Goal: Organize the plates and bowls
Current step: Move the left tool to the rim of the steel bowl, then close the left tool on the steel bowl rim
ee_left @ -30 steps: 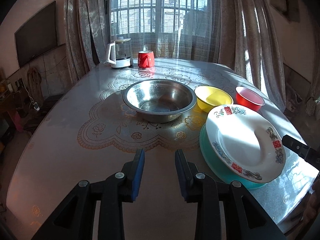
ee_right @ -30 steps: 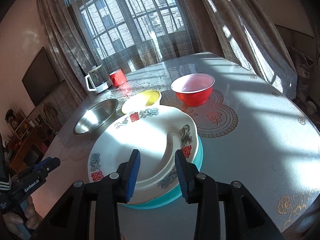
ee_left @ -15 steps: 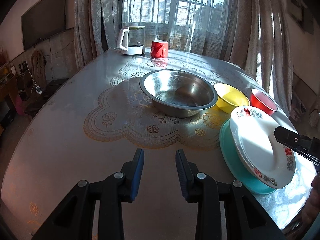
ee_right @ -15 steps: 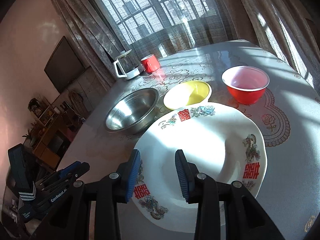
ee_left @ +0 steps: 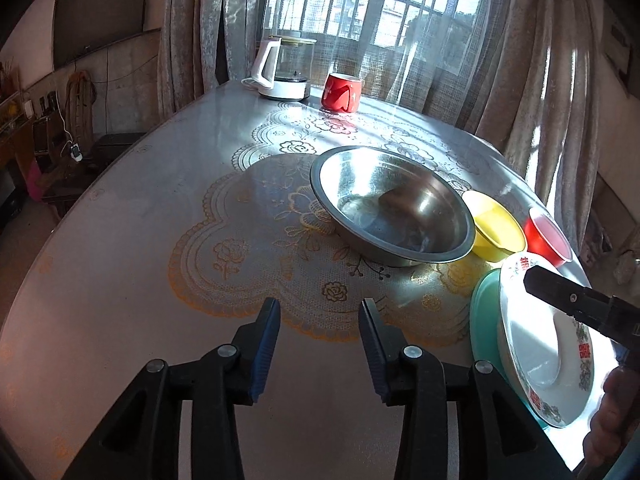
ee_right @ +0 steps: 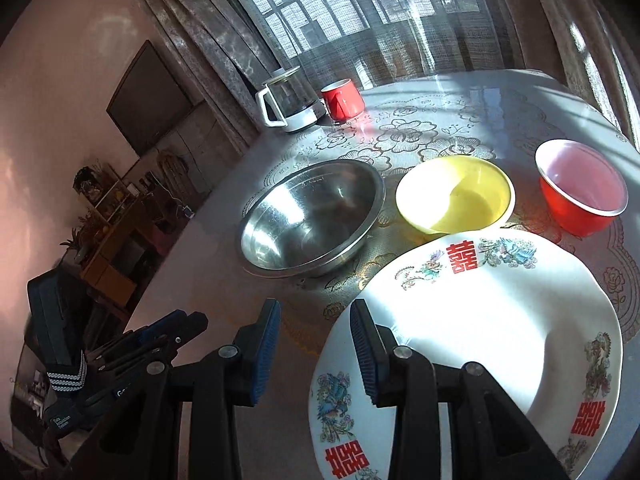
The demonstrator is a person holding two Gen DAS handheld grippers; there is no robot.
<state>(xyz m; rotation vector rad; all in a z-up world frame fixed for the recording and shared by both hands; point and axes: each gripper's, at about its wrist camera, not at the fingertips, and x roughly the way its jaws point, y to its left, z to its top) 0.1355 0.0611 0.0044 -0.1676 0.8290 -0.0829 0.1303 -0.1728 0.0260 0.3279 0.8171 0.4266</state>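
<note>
Since 1 s ago both cameras have swung left: the white plate (ee_right: 480,320) has slid from centre to the lower right of the right wrist view, and to the right edge of the left wrist view.

Right gripper (ee_right: 315,322): jaws spread, nothing between the pads; its right finger sits over the near-left rim of the white plate, contact cannot be judged.

Left gripper (ee_left: 319,320): jaws spread, empty, hovering over the bare table (ee_left: 120,240) near the lace mat's edge.

The white plate, with red characters on its rim, lies on a teal plate (ee_left: 484,312), whose edge shows only in the left wrist view.

Beyond the plates: steel bowl (ee_right: 312,216) on the lace mat, yellow bowl (ee_right: 456,196) just to its right, red bowl (ee_right: 580,188) further right. Bowls stand apart, none nested.

Far edge by the window: glass kettle (ee_right: 288,100) and red mug (ee_right: 342,98), side by side.
</note>
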